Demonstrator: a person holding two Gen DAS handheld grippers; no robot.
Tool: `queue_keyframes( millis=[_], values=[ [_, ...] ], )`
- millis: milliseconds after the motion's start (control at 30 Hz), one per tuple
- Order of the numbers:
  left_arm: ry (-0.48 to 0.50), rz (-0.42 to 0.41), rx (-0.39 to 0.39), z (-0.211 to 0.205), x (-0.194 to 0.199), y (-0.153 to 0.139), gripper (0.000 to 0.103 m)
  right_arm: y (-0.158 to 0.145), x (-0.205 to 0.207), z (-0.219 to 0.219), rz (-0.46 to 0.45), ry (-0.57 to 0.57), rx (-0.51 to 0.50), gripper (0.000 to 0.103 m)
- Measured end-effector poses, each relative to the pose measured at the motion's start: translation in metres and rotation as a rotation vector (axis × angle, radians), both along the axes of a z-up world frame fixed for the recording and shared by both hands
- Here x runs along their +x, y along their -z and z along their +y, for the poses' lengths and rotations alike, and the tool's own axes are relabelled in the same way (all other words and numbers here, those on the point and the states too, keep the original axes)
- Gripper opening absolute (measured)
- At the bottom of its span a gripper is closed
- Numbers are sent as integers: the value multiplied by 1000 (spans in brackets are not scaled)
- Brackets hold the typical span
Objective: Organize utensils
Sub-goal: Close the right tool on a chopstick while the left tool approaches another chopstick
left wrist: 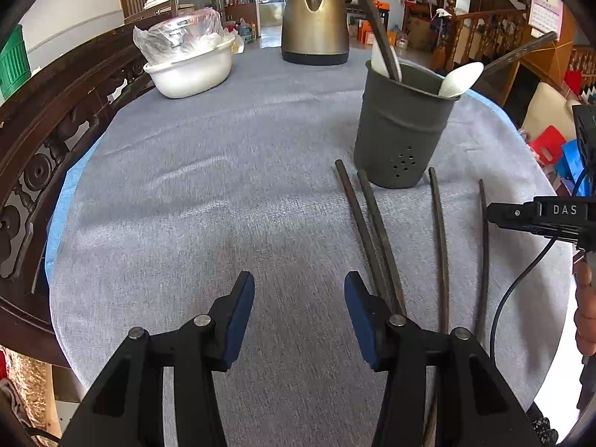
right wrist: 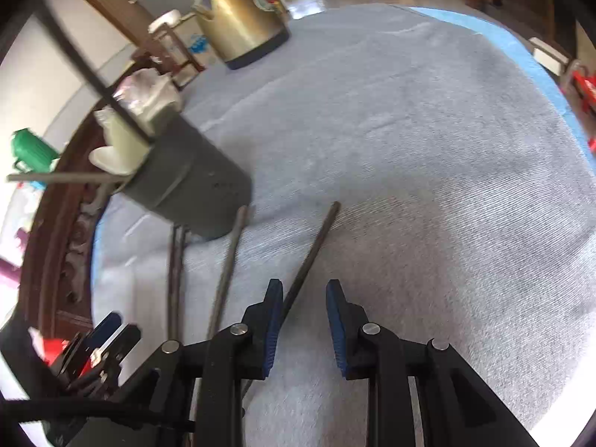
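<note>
A grey utensil holder (left wrist: 400, 126) stands on the grey cloth and holds white spoons (left wrist: 460, 80) and dark chopsticks (left wrist: 368, 11). Several dark chopsticks (left wrist: 376, 231) lie on the cloth in front of it. My left gripper (left wrist: 300, 298) is open and empty, just left of the nearest pair. In the right wrist view the holder (right wrist: 193, 182) is at the left. My right gripper (right wrist: 303, 305) is open, low over the cloth, with the rightmost chopstick (right wrist: 313, 246) running toward the gap between its fingers. The right gripper also shows in the left wrist view (left wrist: 540, 216).
A brass kettle (left wrist: 314, 18) stands at the far side of the table. A white basin (left wrist: 190, 70) with a plastic bag in it sits at the far left. A carved dark wooden chair back (left wrist: 48, 149) curves along the table's left edge.
</note>
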State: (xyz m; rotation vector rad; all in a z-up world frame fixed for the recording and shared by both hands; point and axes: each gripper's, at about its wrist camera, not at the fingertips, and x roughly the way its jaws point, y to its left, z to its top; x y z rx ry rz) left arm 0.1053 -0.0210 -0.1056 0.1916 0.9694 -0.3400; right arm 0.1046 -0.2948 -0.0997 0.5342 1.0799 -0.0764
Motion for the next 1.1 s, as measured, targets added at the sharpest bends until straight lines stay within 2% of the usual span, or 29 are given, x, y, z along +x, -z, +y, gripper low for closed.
queue_keyframes(
  millis=[233, 333, 367, 467, 500, 533, 600, 667, 800, 933, 1100],
  values=[
    [0, 21, 36, -17, 36, 5, 51, 0, 26, 4, 26, 43, -49, 27],
    [-4, 51, 21, -23, 52, 9, 51, 0, 36, 9, 10, 40, -82, 23],
    [-5, 59, 14, -24, 57, 11, 51, 4, 40, 16, 4, 28, -115, 16],
    [-5, 86, -19, -26, 65, 15, 40, 5, 33, 21, -30, -22, -175, 14],
    [0, 94, -25, -26, 66, 18, 32, 5, 31, 22, -50, -43, -186, 14],
    [3, 98, -21, -27, 66, 20, 31, 6, 27, 22, -64, -59, -190, 14],
    [19, 68, 0, -29, 60, 21, 31, 6, 22, 21, -87, -104, -182, 14],
    [26, 75, -3, -27, 57, 21, 31, 6, 12, 21, -99, -156, -153, 14],
    [22, 110, -72, -20, 62, 16, 31, 4, 4, 24, -103, -226, -142, 14],
    [37, 155, -92, -24, 71, 17, 32, 5, 7, 23, -77, -241, -111, 14],
    [67, 118, -32, -38, 67, 20, 37, 5, 20, 27, -21, -203, -109, 16]
  ],
)
